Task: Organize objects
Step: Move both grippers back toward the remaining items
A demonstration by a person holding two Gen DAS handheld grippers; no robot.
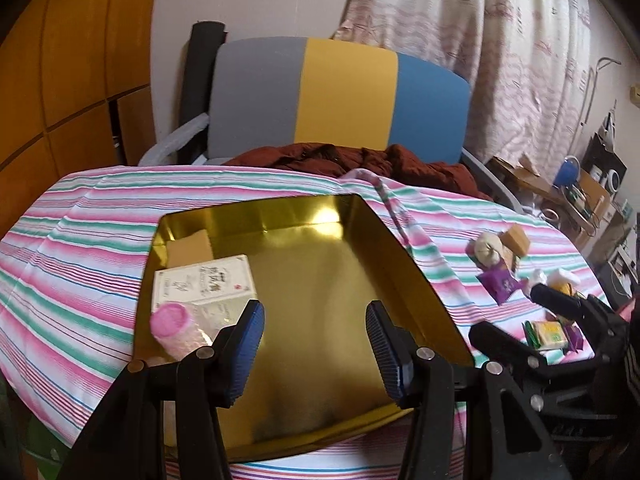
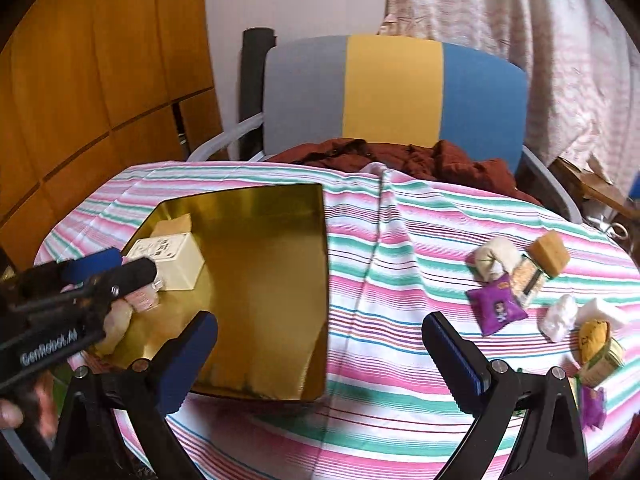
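Observation:
A gold metal tray (image 1: 320, 280) lies on the striped tablecloth. In its left part are a white printed box (image 1: 204, 280), a small brown box (image 1: 190, 248) and a pink-capped bottle (image 1: 176, 328) on its side. My left gripper (image 1: 316, 344) hangs open and empty over the tray's near part, beside the bottle. My right gripper (image 2: 324, 360) is open and empty above the tray's right edge and the cloth. Loose items lie to the right: a purple packet (image 2: 496, 308), a brown cube (image 2: 550, 256), a cream pouch (image 2: 496, 260), a white wrapped piece (image 2: 560, 316) and a yellow packet (image 2: 596, 336).
A grey, yellow and blue chair back (image 2: 394, 92) stands behind the table with a dark red garment (image 2: 420, 156) on the seat. Wooden cabinets (image 2: 100, 80) are at the left, curtains (image 2: 540, 40) at the right. A person's hand (image 2: 16, 412) holds the left gripper.

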